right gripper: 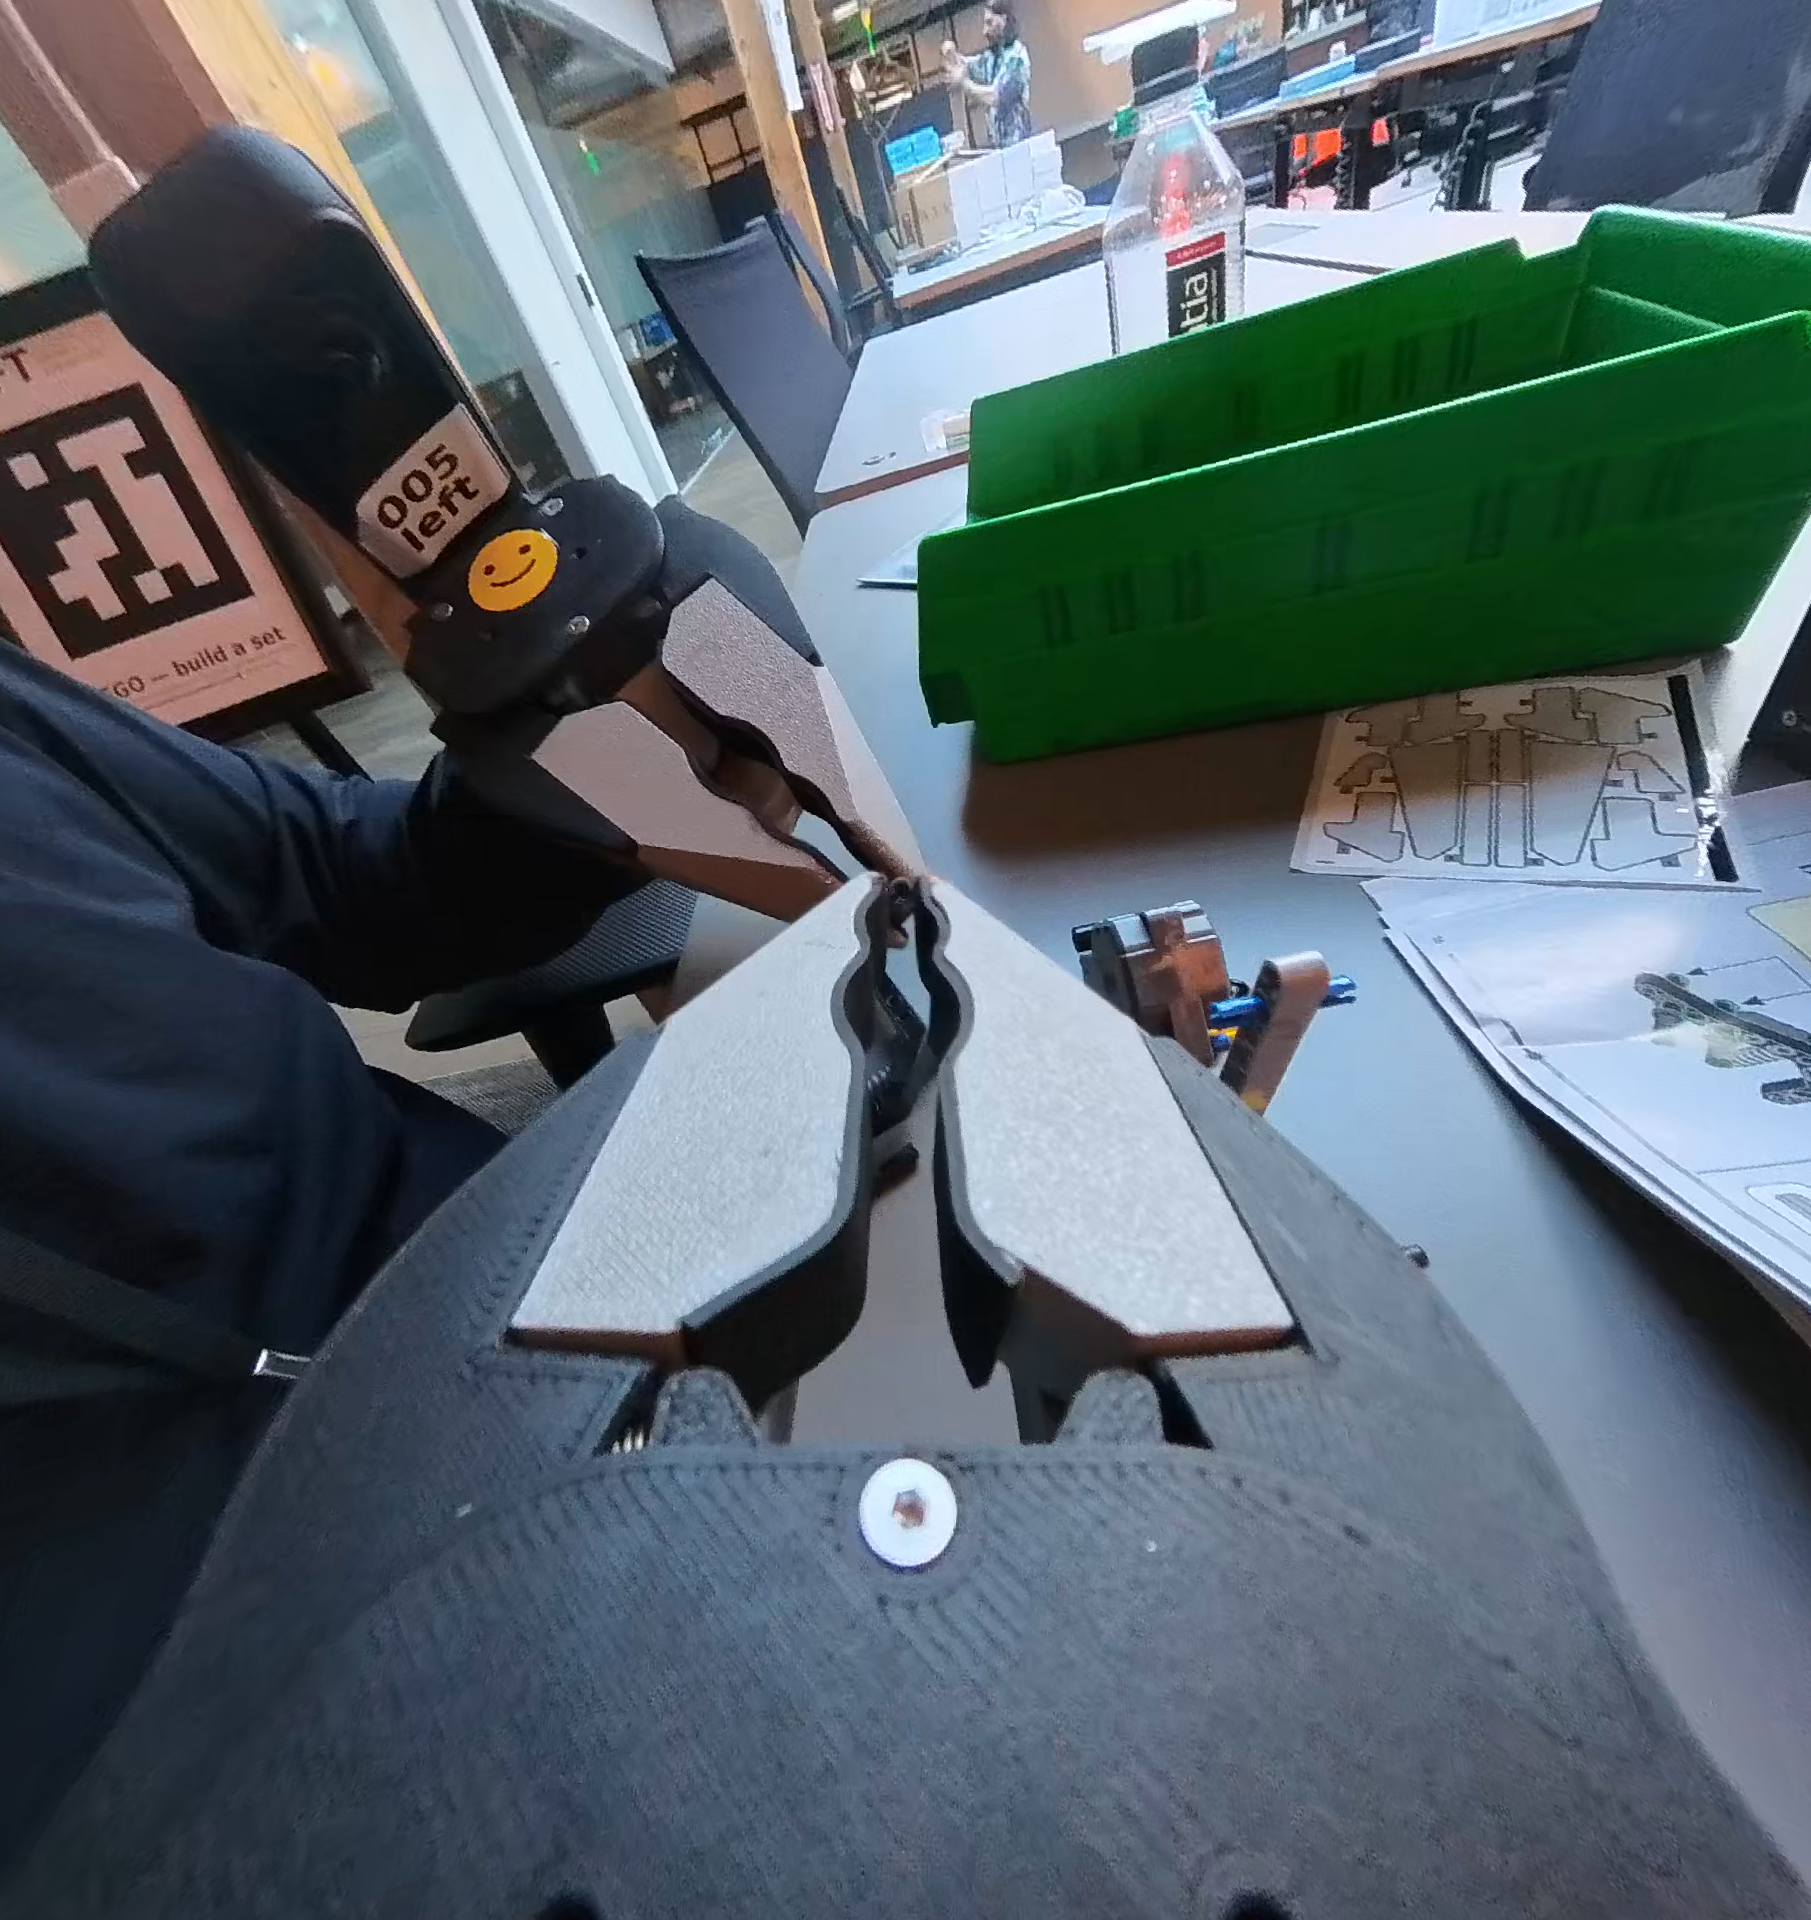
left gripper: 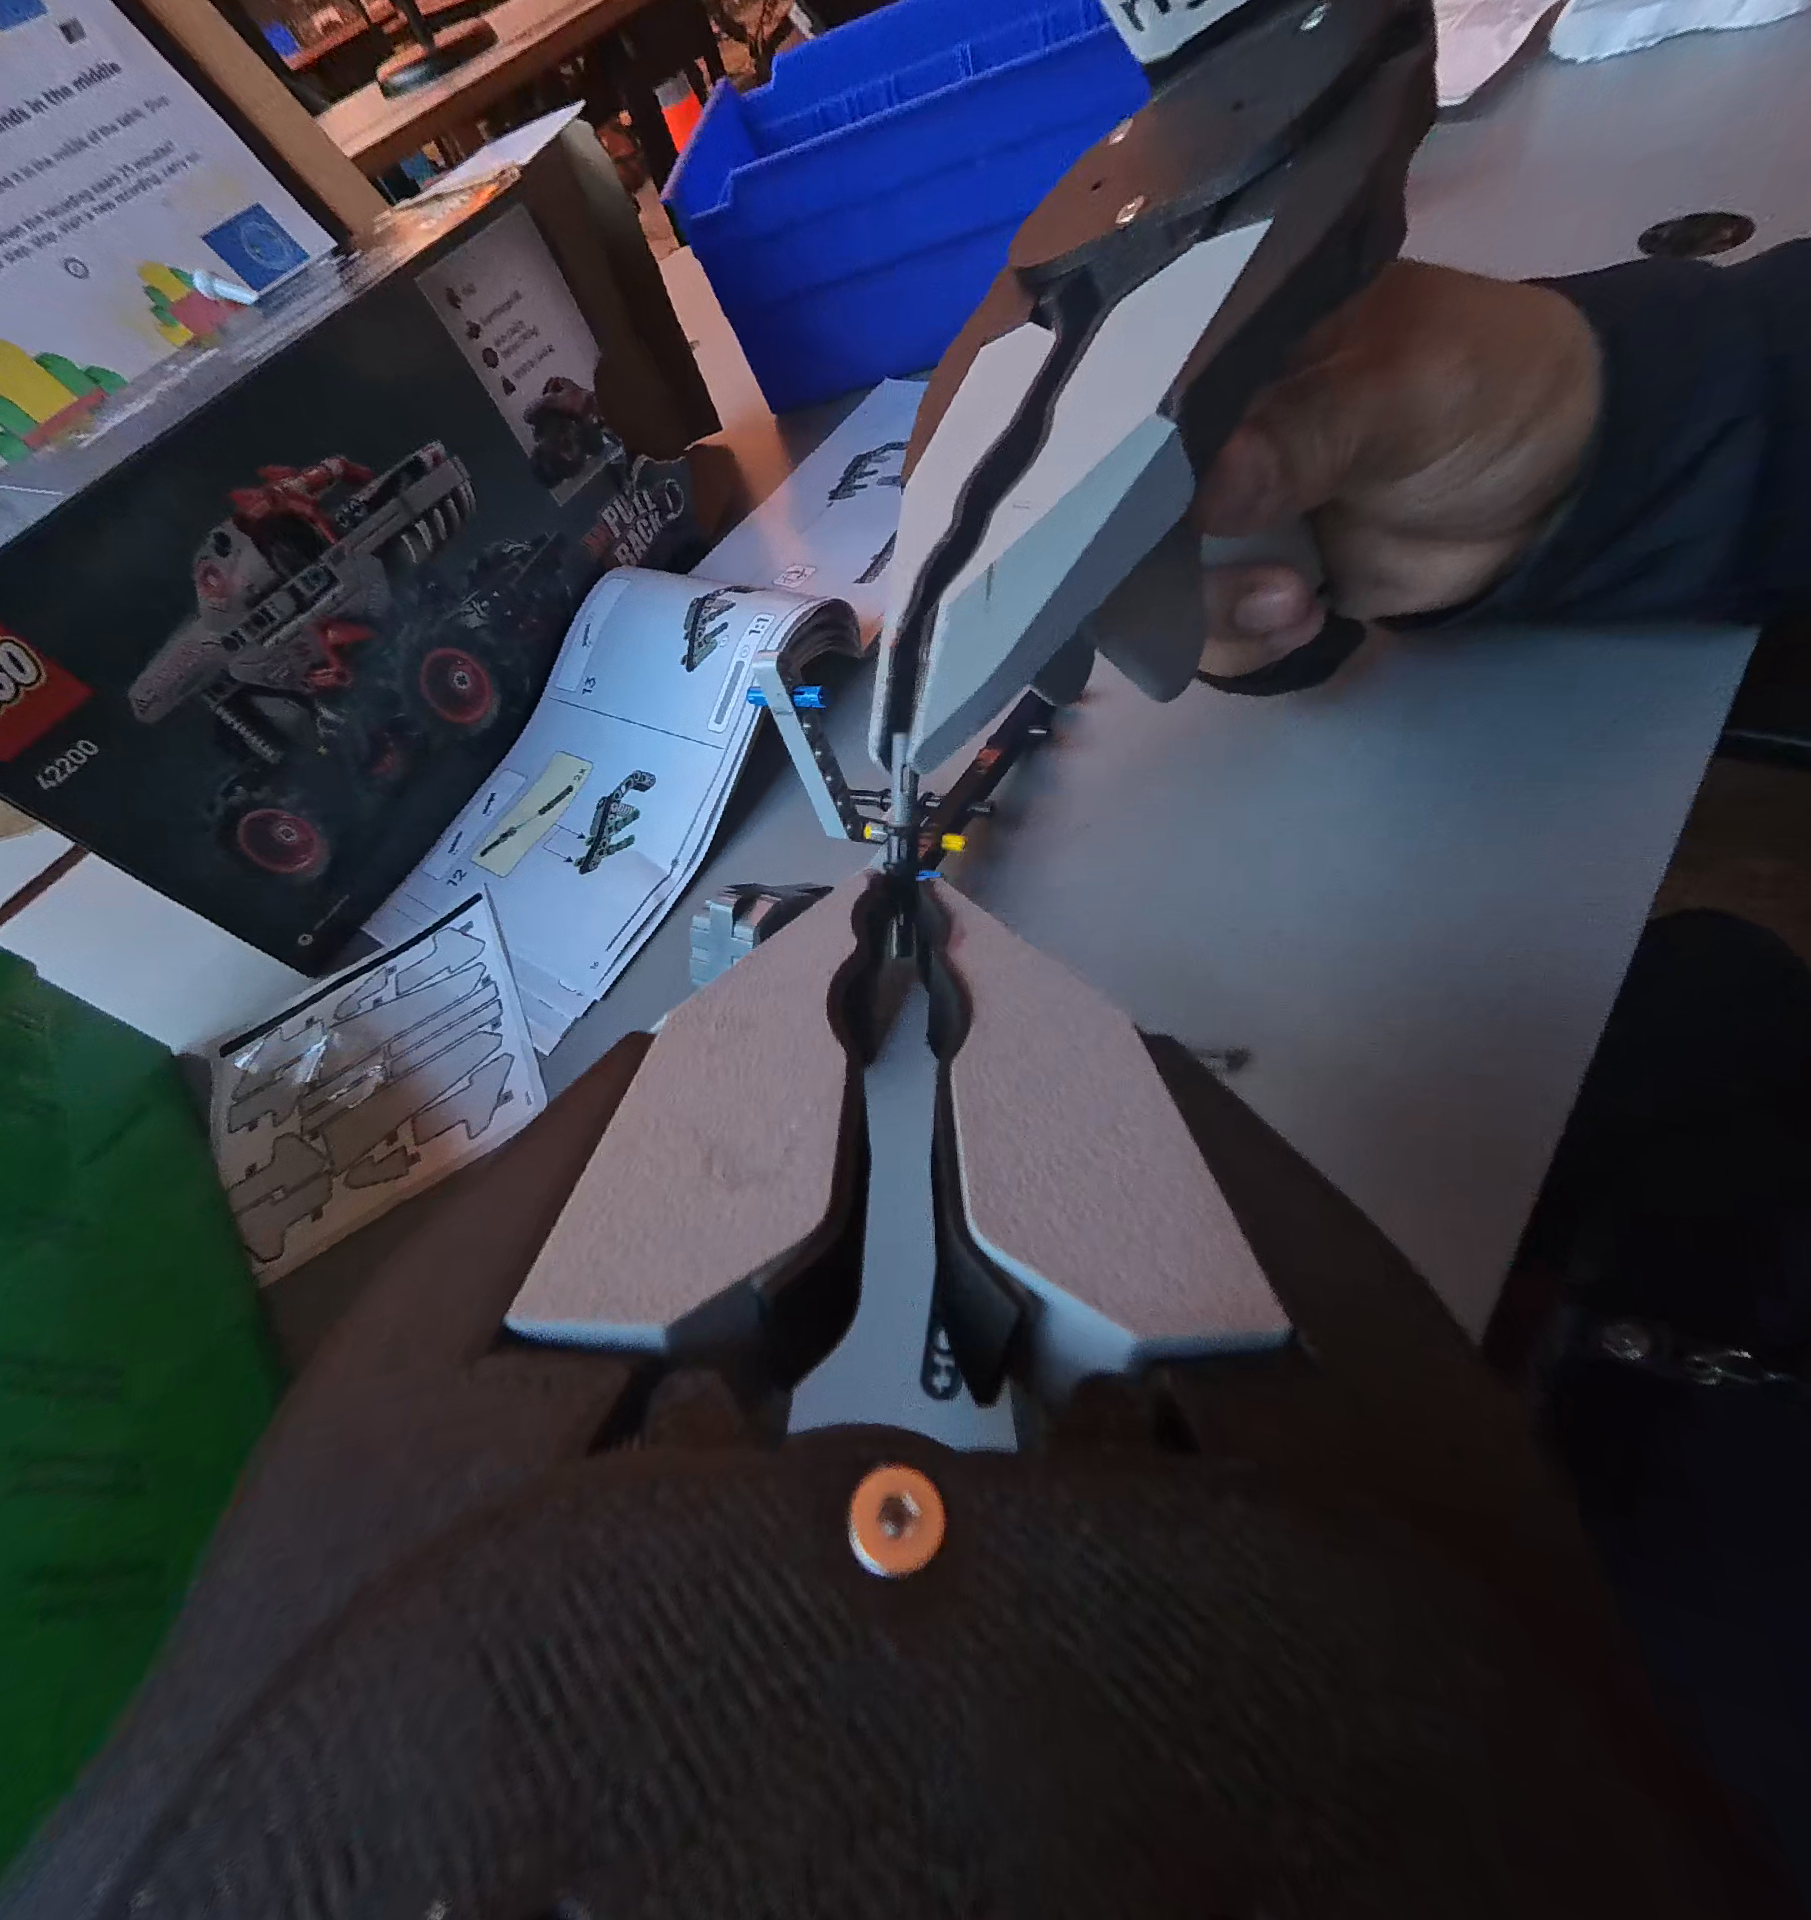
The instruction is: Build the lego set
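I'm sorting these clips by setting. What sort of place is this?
Likely a shared workshop or lab: rows of worktables behind, green and blue parts bins on the table, and a marker board.

A grey table [right gripper: 1503,1195] is seen in the foreground of the right wrist view. At ten o'clock, a glass wall [right gripper: 485,208] with pale frames is lit by daylight. A dark mesh chair [right gripper: 745,343] is placed at eleven o'clock, beside the table's far edge. Toward twelve o'clock, a wooden post [right gripper: 766,114] and further work tables [right gripper: 1327,83] are seen deep in the room. In the left wrist view, a wooden table [left gripper: 506,73] is shown at eleven o'clock.
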### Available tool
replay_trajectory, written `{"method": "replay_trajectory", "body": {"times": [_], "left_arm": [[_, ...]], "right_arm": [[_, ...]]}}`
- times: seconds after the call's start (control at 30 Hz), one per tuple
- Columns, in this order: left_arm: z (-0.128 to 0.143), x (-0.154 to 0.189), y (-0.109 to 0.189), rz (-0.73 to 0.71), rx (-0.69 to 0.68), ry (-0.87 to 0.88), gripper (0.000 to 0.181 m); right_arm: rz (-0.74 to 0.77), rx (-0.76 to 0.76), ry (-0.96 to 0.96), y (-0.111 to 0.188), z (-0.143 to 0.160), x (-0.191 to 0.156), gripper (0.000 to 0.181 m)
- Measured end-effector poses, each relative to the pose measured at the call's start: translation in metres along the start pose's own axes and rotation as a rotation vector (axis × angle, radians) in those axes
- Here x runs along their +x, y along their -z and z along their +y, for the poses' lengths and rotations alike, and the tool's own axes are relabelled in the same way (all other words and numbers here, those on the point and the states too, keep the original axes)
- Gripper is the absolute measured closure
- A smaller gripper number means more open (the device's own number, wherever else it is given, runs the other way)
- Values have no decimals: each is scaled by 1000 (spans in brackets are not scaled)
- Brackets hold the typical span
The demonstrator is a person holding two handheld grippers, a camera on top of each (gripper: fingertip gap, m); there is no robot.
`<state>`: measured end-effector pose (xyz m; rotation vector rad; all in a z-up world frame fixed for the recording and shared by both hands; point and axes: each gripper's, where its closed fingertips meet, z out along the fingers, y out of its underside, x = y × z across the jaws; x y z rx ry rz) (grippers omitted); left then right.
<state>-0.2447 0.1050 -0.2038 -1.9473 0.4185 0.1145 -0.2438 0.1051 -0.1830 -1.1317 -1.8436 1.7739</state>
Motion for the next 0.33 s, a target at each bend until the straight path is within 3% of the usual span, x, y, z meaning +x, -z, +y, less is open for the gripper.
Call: {"method": "replay_trajectory", "body": {"times": [0.03, 0.1, 0.33], "left_arm": [[1, -1, 0, -10, -5, -18, 180], [2, -2, 0, -50, -22, -85, 180], [2, -2, -4, -143, -67, -235, 180]], "right_arm": [[5, -12, 5, -1, 2, 0, 177], [16, -35, 19, -3, 5, 1, 171], [63, -84, 81, -11, 14, 2, 177]]}}
